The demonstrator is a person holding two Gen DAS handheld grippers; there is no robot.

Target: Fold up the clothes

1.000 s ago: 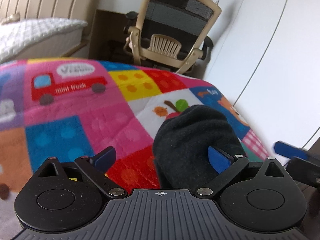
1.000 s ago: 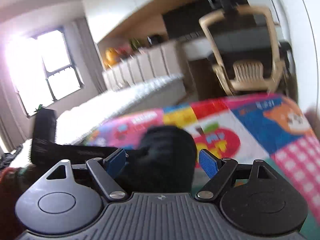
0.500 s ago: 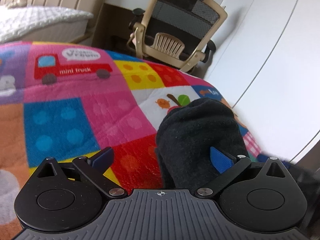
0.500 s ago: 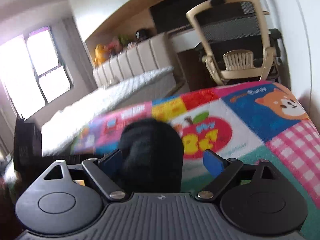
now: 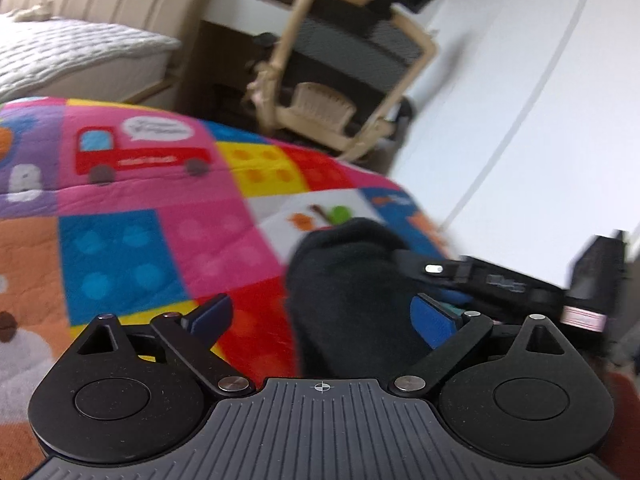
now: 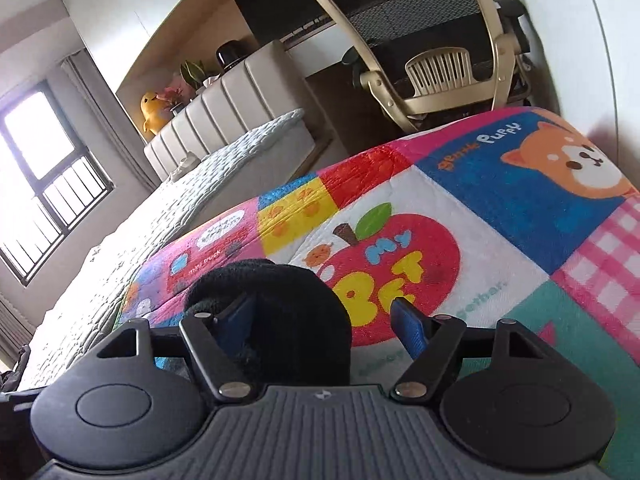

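Black fuzzy garment (image 6: pixel 280 312), unpatterned. Patchwork blanket (image 6: pixel 500 248) in pink, blue, yellow, red, white and teal blocks: red truck (image 5: pixel 140 156) on pink, red apple (image 6: pixel 392 256) with multicoloured letters on white, orange puppy (image 6: pixel 572 164) on blue, pink-and-white check (image 6: pixel 608 264) at the right edge. Black hand-held gripper bodies, blue fingertips (image 6: pixel 408 324). Beige chair frame (image 6: pixel 432 60), dark mesh back. White quilted bed cover (image 5: pixel 68 52).
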